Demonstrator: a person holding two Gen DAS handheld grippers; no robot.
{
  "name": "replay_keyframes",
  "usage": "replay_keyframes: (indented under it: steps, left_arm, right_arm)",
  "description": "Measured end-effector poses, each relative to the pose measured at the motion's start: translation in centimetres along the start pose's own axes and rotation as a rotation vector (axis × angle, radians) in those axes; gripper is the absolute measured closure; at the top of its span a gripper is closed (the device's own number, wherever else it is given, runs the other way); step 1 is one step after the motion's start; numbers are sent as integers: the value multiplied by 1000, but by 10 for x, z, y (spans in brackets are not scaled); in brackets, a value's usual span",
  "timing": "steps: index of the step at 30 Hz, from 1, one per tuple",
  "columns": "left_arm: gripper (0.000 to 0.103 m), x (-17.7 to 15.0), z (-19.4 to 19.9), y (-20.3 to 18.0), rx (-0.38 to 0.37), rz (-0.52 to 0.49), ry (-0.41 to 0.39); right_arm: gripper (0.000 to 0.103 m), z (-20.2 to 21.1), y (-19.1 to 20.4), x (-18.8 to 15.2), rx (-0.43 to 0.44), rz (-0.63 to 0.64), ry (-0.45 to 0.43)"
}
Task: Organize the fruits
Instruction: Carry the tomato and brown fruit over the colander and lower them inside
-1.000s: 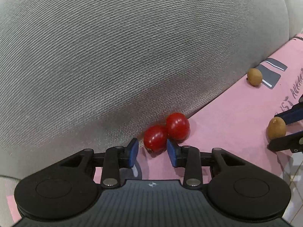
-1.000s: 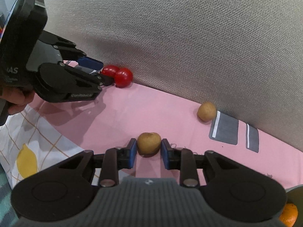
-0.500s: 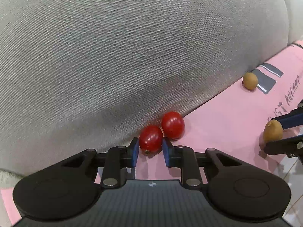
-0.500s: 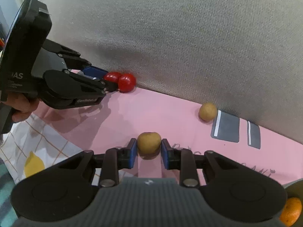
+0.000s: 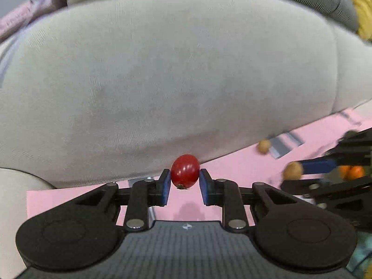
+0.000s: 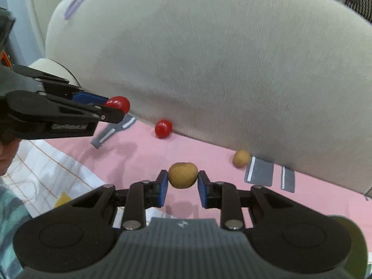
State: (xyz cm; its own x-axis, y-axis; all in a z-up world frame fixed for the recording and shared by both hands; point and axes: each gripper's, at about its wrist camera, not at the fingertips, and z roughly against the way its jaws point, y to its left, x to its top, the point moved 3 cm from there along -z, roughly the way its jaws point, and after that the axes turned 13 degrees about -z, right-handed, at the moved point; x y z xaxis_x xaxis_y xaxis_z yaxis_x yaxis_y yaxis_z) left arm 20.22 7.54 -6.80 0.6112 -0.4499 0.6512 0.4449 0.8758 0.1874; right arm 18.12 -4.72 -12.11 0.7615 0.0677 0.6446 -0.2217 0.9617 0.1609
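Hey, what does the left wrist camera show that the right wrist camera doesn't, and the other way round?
Only the left wrist view shows orange fruit behind the right gripper, and yellow fabric at top right.

Only the right wrist view shows a second tomato lying on the pink mat against the cushion, plus a checked cloth.

Both show the left gripper shut on a red tomato, the right gripper shut on a brown fruit, and another brown fruit on the mat by the cushion.
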Motion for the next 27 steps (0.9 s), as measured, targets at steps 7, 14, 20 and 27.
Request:
replay_keyframes:
  steps: [7, 14, 20, 27]
  left_arm:
    - [74, 13, 58, -40, 1, -12, -93]
    - [74, 17, 90, -84, -23, -53, -130]
    - [74, 25, 95, -123, -57, -98, -138]
    - [74, 41, 92, -165, -110, -182, -145]
  right_arm:
    - [79, 46, 1, -4, 4, 16, -76]
    - [79, 89, -12, -20, -8, 5, -134]
    - [79, 113, -34, -38, -33, -23, -161]
    - [79, 139, -70, -58, -74, -84, -181]
